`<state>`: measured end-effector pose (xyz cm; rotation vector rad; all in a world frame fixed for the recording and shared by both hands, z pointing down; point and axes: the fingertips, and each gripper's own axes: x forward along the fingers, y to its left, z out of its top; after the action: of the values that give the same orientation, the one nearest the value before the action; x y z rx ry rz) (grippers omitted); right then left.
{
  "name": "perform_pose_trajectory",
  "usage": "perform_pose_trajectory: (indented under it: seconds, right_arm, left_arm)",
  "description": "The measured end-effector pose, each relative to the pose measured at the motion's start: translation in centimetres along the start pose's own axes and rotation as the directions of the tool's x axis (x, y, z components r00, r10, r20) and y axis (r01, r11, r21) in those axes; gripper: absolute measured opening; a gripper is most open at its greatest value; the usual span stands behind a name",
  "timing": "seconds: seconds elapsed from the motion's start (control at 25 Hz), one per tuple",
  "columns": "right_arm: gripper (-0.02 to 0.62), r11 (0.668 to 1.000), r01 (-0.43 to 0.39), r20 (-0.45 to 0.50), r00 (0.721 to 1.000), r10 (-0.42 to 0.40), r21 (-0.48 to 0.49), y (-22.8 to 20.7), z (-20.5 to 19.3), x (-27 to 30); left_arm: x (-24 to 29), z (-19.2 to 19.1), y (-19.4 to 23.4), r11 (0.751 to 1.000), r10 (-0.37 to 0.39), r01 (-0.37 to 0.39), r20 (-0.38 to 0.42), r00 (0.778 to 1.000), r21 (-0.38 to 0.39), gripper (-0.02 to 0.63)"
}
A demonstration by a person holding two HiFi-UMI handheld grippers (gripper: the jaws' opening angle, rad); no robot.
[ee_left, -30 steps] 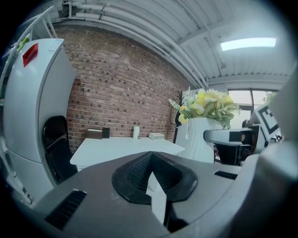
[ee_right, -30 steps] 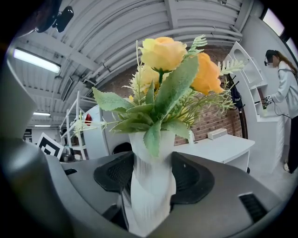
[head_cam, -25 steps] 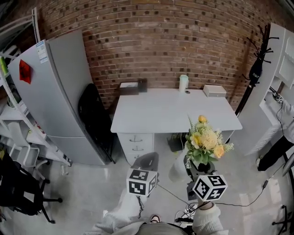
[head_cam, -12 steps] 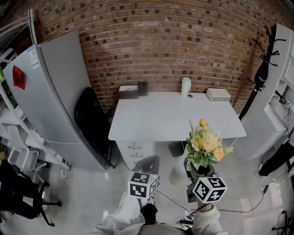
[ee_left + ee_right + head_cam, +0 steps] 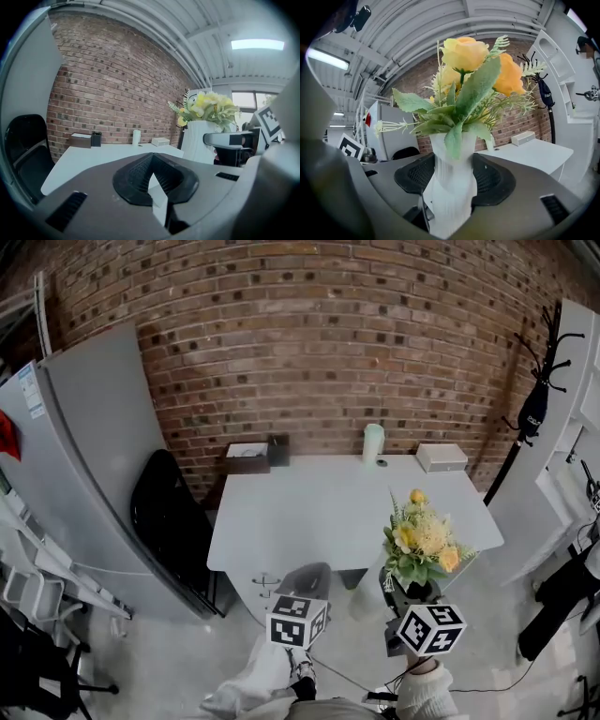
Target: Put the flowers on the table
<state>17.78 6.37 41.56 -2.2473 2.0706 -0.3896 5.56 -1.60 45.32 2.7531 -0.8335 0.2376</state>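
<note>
A white vase [image 5: 450,187] of yellow and orange artificial flowers [image 5: 473,70] stands upright between the jaws of my right gripper [image 5: 452,185], which is shut on it. In the head view the flowers [image 5: 420,540] rise just off the near right corner of the white table [image 5: 328,521], above the right gripper [image 5: 412,594]. My left gripper [image 5: 305,582] is held level beside it, at the table's front edge. Its jaws [image 5: 157,197] are closed together with nothing in them. From the left gripper view the flowers [image 5: 208,108] appear at the right.
Along the table's back edge sit a brown box [image 5: 247,457], a black holder [image 5: 277,450], a white cylinder [image 5: 373,442] and a white box [image 5: 441,457]. A grey fridge [image 5: 84,474] and a black chair [image 5: 164,521] stand to the left. A coat rack [image 5: 534,409] and white shelving [image 5: 574,381] stand to the right.
The table has come nearer and now reaches the grippers. Both grippers keep the same pose, the right one still carrying the flowers.
</note>
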Motion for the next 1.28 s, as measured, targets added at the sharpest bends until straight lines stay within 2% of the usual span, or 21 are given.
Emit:
perform_pose_trajectory:
  seconds: [0.24, 0.64, 0.84, 1.12, 1.28]
  right_arm:
    - [0.247, 1.000, 0.001, -0.011, 1.000, -0.002, -0.016, -1.3, 1.5, 6.2]
    - [0.247, 1.000, 0.018, -0.015, 1.000, -0.018, -0.005, -3.1, 3.4, 15.9]
    - [0.247, 1.000, 0.031, -0.015, 0.999, -0.031, -0.003, -3.7, 3.6, 18.1]
    - [0.247, 0.999, 0.045, -0.021, 0.999, -0.045, -0.004, -5.2, 4.1, 20.1]
    - [0.246, 0.999, 0.037, -0.009, 0.999, -0.037, -0.010, -6.6, 5.1, 22.1]
  left_arm:
    - [5.2, 3.0, 4.2, 1.000, 0.003, -0.003, 0.023, 1.000, -0.018, 0.006]
    - [12.2, 5.1, 10.6, 1.000, -0.005, 0.005, -0.003, 1.000, -0.018, 0.006]
    - [14.2, 5.5, 12.7, 0.999, -0.011, 0.010, -0.011, 1.000, -0.030, 0.006]
    - [15.8, 5.7, 13.4, 0.999, -0.021, 0.021, -0.018, 1.000, -0.025, 0.006]
    - [16.9, 6.0, 14.7, 1.000, 0.004, -0.004, -0.016, 1.000, -0.020, 0.006]
